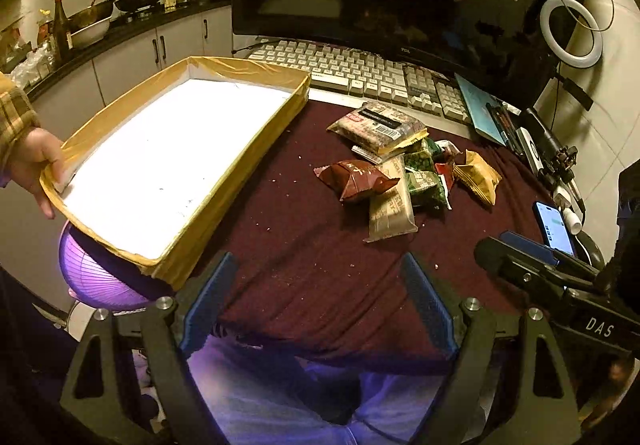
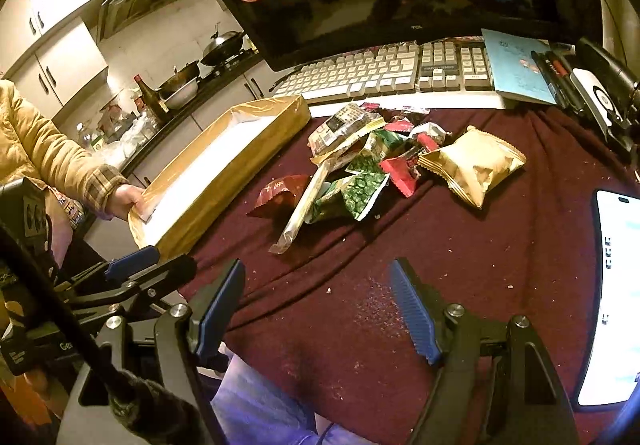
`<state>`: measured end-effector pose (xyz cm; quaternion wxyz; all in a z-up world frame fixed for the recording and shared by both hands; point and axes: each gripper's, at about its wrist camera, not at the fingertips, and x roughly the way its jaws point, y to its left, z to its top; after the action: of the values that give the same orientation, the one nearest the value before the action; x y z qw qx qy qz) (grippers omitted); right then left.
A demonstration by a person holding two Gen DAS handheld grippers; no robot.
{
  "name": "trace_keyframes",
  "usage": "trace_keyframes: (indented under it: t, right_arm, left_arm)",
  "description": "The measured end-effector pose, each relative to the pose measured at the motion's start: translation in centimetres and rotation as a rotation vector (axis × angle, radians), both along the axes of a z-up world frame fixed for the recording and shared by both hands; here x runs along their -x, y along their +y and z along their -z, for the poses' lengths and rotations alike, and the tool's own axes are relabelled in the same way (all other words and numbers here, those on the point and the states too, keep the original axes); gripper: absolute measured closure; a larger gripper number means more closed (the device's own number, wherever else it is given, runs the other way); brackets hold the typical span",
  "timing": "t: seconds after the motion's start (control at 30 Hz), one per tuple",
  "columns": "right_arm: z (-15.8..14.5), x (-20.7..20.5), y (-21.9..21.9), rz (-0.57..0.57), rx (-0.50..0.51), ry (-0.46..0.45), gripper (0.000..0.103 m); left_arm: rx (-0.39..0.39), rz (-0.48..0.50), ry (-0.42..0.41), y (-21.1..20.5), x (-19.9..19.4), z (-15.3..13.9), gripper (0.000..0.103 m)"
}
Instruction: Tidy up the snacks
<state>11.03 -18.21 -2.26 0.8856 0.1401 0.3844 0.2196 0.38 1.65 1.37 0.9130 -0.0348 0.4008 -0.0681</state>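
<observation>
Both grippers gape, empty, low over the bench. Snack pile (image 2: 376, 161) lies ahead of the right gripper (image 2: 320, 309), ahead-right of the left gripper (image 1: 320, 301); right is nearer. Long beige packet (image 2: 306, 201) points toward right gripper. Tray (image 1: 168, 165) sits ahead-left, its far corner held by a bare hand (image 1: 36, 165).

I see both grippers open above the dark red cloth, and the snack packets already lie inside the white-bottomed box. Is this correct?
Not quite. The left gripper and right gripper are open above the dark red cloth, but the snack packets lie in a pile on the cloth beside the box, which holds none. The left wrist view shows its white bottom bare.
</observation>
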Motion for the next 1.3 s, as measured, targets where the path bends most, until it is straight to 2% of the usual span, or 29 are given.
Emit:
trace_keyframes:
  t: [0.13,0.33,0.5,0.63,0.93,1.13,1.3]
  right_arm:
    - [-0.1,-0.1,0.0,-0.008,-0.01,-0.004,0.028]
    - [0.4,-0.8,0.6,-0.016,-0.013,0.001,0.029]
    - [0.4,-1.2,1.6,-0.035,0.004,0.006,0.032]
    - [0.6,-1.3,2.2,-0.048,0.015,0.013,0.037]
    - [0.8,-1.8,2.4,-0.032,0.014,0.03,0.048]
    - [0.2,-1.3,1.2,-0.002,-0.001,0.01,0.048]
    - [0.5,-2.1,1.6,-0.005,-0.019,0.024,0.05]
  left_arm:
    - [0.027,0.011,0.001,0.1,-0.3,0.0,0.018]
    - [0.009,-0.01,0.002,0.2,-1.1,0.1,0.018]
    - [0.018,-0.01,-0.004,0.4,-1.8,-0.1,0.018]
    - [0.048,0.012,0.028,0.5,-2.5,0.3,0.021]
    - [0.062,0.025,0.036,0.6,-2.5,0.1,0.026]
    - [0.062,0.018,0.043,1.0,-2.3,-0.2,0.032]
    - [0.069,0.014,0.035,1.2,-2.6,-0.8,0.032]
